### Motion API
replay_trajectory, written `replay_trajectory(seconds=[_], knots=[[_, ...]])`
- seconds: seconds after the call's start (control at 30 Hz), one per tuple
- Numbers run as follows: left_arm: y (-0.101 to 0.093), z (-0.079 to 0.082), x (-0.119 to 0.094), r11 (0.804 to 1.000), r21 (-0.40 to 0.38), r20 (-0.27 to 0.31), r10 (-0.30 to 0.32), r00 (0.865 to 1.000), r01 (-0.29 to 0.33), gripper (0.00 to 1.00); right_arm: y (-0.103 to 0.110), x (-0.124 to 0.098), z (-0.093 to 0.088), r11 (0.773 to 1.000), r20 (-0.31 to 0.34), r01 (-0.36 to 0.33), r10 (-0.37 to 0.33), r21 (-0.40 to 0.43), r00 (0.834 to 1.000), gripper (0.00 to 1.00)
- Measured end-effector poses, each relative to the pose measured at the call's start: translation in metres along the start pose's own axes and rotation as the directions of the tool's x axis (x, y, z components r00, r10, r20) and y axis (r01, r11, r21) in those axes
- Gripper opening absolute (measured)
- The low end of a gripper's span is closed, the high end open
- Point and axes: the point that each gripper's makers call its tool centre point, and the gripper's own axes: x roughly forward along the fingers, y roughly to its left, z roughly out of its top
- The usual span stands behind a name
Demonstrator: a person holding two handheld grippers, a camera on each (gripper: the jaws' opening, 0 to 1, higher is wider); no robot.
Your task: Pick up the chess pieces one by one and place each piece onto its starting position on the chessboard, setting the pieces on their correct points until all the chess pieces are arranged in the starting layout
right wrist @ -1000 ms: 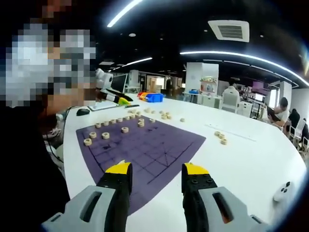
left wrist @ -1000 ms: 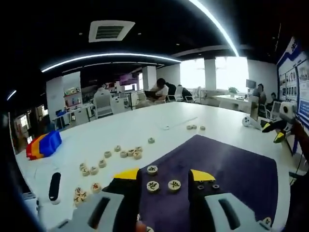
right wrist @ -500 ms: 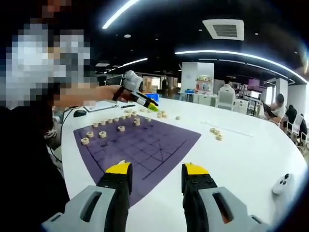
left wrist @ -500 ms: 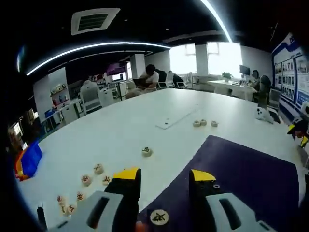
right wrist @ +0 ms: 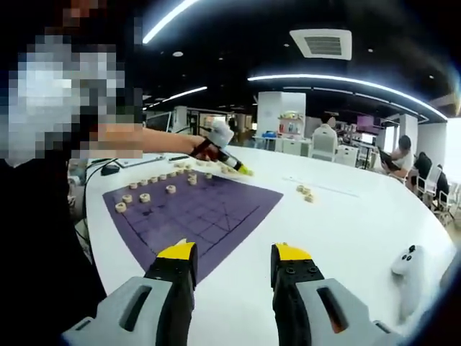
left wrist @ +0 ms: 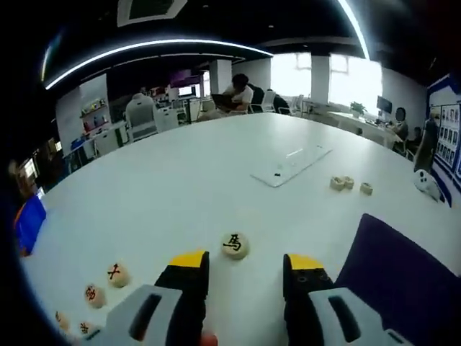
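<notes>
In the left gripper view my left gripper (left wrist: 245,265) is open above the white table. A round wooden chess piece (left wrist: 235,245) with a black character lies just ahead of its yellow tips, about centred on the gap. Two loose pieces (left wrist: 117,272) with red characters lie to the left. The purple chessboard mat (left wrist: 403,267) shows at the lower right. In the right gripper view my right gripper (right wrist: 234,254) is open over the table near the mat (right wrist: 202,213), which carries several pieces (right wrist: 133,199) along its far left edge. The left gripper (right wrist: 227,155) reaches past the mat's far corner.
Three loose pieces (left wrist: 348,183) lie far right, also seen as a cluster of pieces (right wrist: 304,192). A flat white strip (left wrist: 292,166) lies ahead. A white controller (right wrist: 407,263) rests at the right. A blue bin (left wrist: 29,223) sits at the left. People sit at desks behind.
My left gripper has moved forward off the purple mat and now stands over the white table behind the black-character piece. The right gripper stays open; its view shifted only slightly.
</notes>
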Motion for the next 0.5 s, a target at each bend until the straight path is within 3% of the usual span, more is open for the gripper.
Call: replay_trajectory(seconds=[0.27,0.5], knots=[[0.007,-0.003,0.008,0.997,-0.071,0.004,0.016,1.0,-0.016,0.42,0.0,-0.003,0.0,1.0,0.001,0.008,-0.008,0.0,1.0,0.41],[0.011,-0.003,0.007,0.999,-0.029,0.01,0.038,0.999,-0.038,0.21,-0.001,-0.005,-0.001,1.0,-0.001,0.016,-0.016,0.001,1.0,0.41]])
